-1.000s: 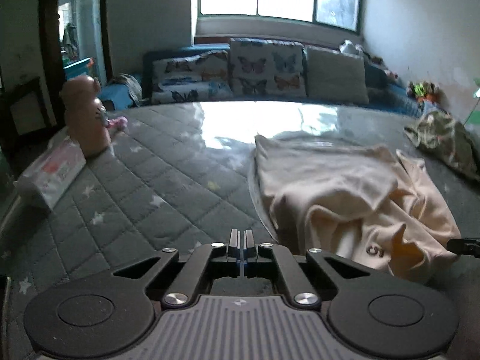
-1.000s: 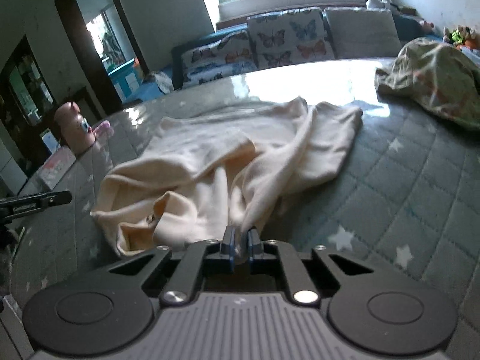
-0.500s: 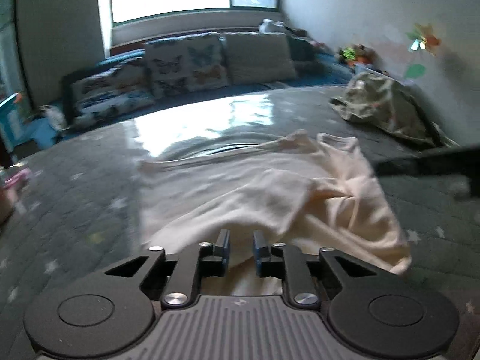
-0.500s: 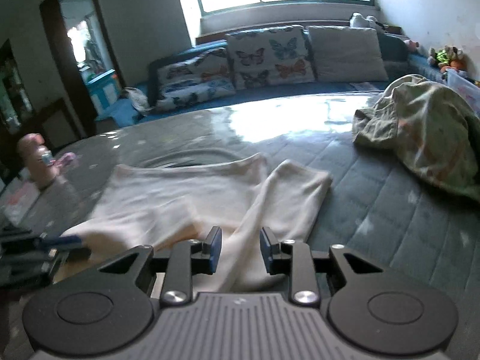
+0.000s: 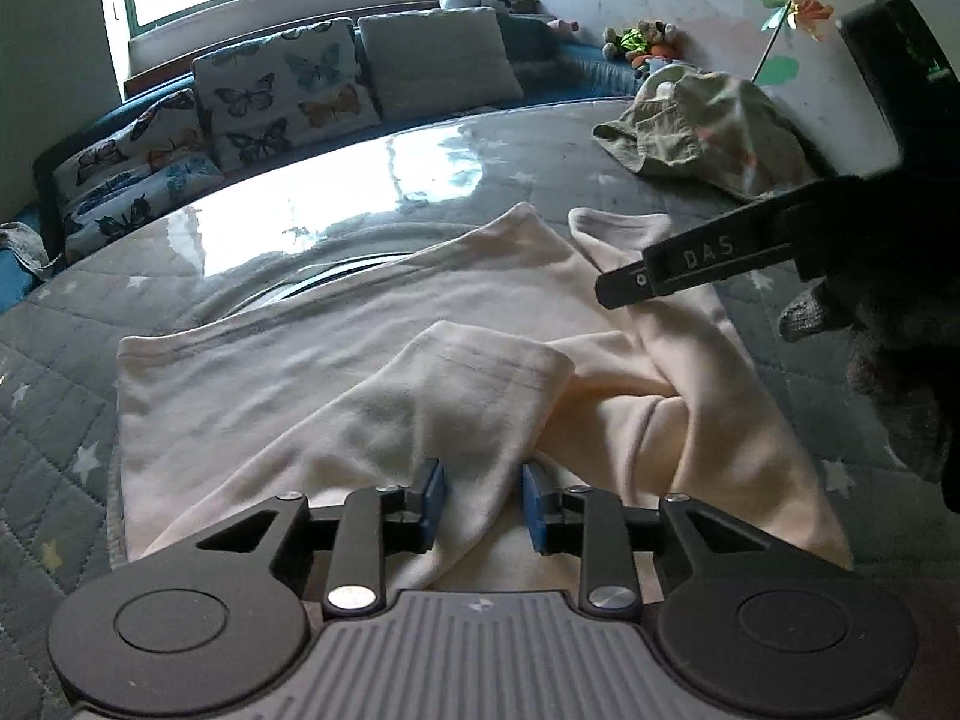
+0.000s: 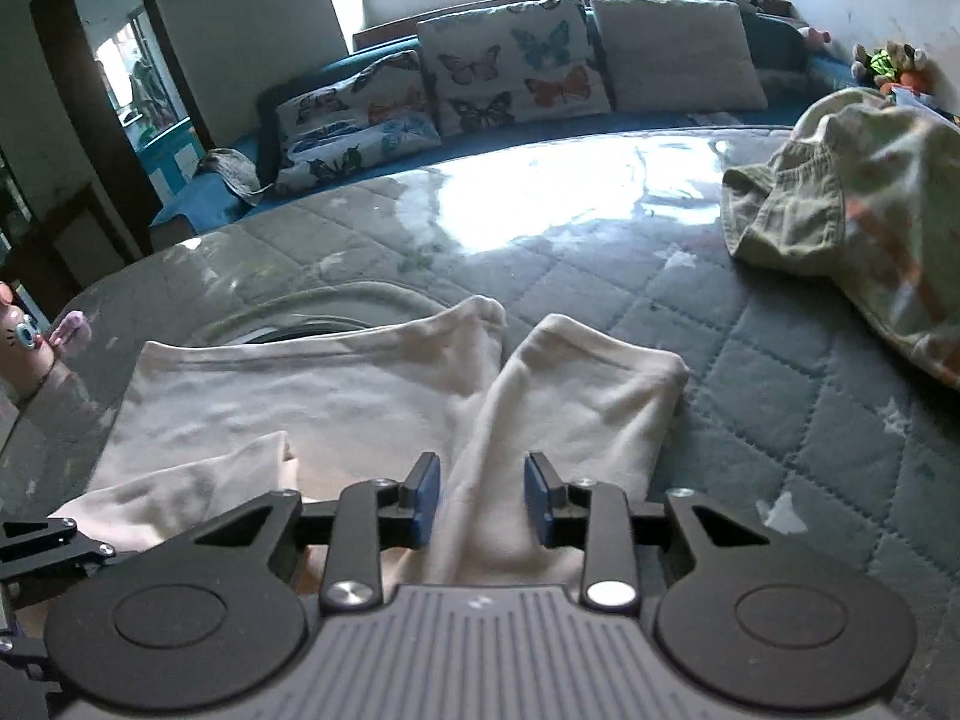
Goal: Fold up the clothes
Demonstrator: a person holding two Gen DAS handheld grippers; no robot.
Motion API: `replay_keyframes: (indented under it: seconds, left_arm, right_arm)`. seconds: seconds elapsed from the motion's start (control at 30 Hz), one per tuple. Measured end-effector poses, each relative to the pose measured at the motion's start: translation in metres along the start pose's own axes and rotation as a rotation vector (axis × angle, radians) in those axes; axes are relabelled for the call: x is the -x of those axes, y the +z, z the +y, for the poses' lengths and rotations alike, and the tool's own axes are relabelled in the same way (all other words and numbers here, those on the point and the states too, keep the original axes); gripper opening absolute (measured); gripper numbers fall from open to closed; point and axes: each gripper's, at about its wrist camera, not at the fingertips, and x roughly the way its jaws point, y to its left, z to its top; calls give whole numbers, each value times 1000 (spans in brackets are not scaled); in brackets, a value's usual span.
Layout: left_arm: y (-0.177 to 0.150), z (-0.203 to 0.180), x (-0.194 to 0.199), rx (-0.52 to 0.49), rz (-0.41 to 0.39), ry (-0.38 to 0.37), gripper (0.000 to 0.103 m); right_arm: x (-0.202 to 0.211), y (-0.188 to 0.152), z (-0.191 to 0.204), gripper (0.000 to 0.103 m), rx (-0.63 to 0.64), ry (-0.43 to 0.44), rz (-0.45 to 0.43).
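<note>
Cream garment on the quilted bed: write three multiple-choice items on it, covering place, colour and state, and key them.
1. Where does the olive garment lie relative to the cream garment in the right wrist view?
A. Far right
B. On top of it
C. Far left

2. What colour are the gripper pads?
A. Red
B. Blue
C. White

3. What state is the cream garment in?
A. Neatly folded
B. Hanging
C. Rumpled, sleeves askew

Key: 1 A, it lies apart near the right edge; 2 B, both views show blue; 3 C, sleeves lie crooked over the body.

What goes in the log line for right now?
left tongs: opening over cream shirt | right tongs: closing, sleeve between | fold: not done
</note>
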Motion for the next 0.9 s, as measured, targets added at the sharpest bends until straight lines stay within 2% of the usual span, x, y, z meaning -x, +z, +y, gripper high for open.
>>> replay_keyframes:
  seconds: [0.03,0.1,0.2,0.33,0.47,0.63,0.8,0.9]
  left_arm:
    - [0,0,0,-2,-4,0,30]
    - [0,-1,-1,-19,-18,21,12]
    - [-1,5,6,-1,-57,33,4]
    - [1,28,37,75,-152,85,3]
    - [-6,67,77,200,-233,162,3]
    - [-40,116,128,350,-291,289,2]
    - [-96,162,165,526,-285,413,2]
    - [-128,183,169,582,-231,466,2]
  right_arm:
    - [-2,0,-1,22,0,-1,-1]
    - [0,-1,-1,5,3,3,-4]
    - [12,-4,-2,3,2,-12,-47]
    - [39,-7,-10,3,-29,-36,-123]
    - [74,-14,-26,3,-83,-71,-208]
    - [109,-39,-49,3,-151,-117,-275]
    - [128,-74,-72,3,-242,-154,-281]
    - [126,-84,-80,3,-262,-173,-245]
